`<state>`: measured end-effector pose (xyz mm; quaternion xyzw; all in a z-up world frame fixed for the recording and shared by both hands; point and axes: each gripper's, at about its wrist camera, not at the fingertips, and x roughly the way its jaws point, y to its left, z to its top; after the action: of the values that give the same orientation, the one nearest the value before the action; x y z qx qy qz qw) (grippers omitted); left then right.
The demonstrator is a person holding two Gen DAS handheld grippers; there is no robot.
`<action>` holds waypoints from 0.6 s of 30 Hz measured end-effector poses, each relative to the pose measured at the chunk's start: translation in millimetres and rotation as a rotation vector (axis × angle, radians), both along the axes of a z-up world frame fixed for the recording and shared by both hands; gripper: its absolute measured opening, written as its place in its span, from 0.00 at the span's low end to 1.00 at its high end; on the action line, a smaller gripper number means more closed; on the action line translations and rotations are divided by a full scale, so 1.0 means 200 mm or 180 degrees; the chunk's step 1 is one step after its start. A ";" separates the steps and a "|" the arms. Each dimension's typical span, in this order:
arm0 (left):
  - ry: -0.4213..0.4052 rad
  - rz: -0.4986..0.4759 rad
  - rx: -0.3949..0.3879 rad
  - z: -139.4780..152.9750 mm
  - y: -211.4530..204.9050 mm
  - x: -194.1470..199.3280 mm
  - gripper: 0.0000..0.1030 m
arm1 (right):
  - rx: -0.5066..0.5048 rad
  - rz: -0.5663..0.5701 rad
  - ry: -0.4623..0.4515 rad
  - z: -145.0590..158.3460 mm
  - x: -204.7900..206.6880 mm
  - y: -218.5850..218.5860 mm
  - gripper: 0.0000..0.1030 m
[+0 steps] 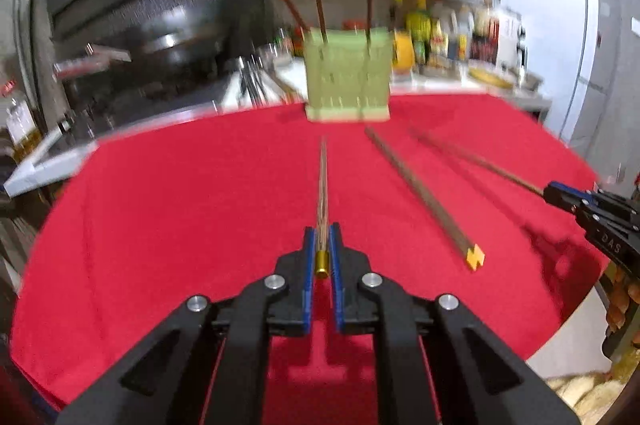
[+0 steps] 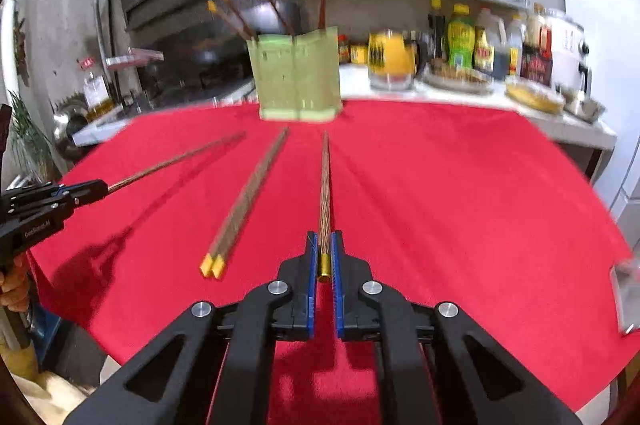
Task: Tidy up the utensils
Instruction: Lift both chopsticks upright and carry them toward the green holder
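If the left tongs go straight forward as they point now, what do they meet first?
Probably the green utensil holder. The left tongs hold a chopstick aimed at its base; only red cloth lies between. Depth is unclear.

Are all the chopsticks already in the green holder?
No, a pair of chopsticks lies on the red cloth, in front of the green holder.

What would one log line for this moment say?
left gripper: shut on chopstick | right gripper: shut on chopstick | pair on cloth | green holder: ahead
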<state>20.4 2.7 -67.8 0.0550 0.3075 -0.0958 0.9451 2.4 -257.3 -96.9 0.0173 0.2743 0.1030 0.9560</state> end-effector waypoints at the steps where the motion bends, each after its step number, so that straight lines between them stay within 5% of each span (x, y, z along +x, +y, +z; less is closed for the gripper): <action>1: -0.0082 0.0003 -0.0026 0.05 0.01 0.00 0.06 | 0.0027 0.0013 -0.0082 0.06 -0.01 -0.01 0.07; 9: -0.0763 -0.0018 -0.0209 0.43 0.07 -0.05 0.06 | 0.0154 0.0088 -0.0578 0.46 -0.03 -0.01 0.07; 18: -0.0949 -0.0097 -0.0300 0.58 0.10 -0.08 0.06 | 0.0028 0.0118 -0.0892 0.72 0.01 0.04 0.07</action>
<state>4.7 22.0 48.9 0.0289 0.1581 -0.1153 0.9802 3.7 -249.6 47.0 0.0019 0.1379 0.1233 0.9827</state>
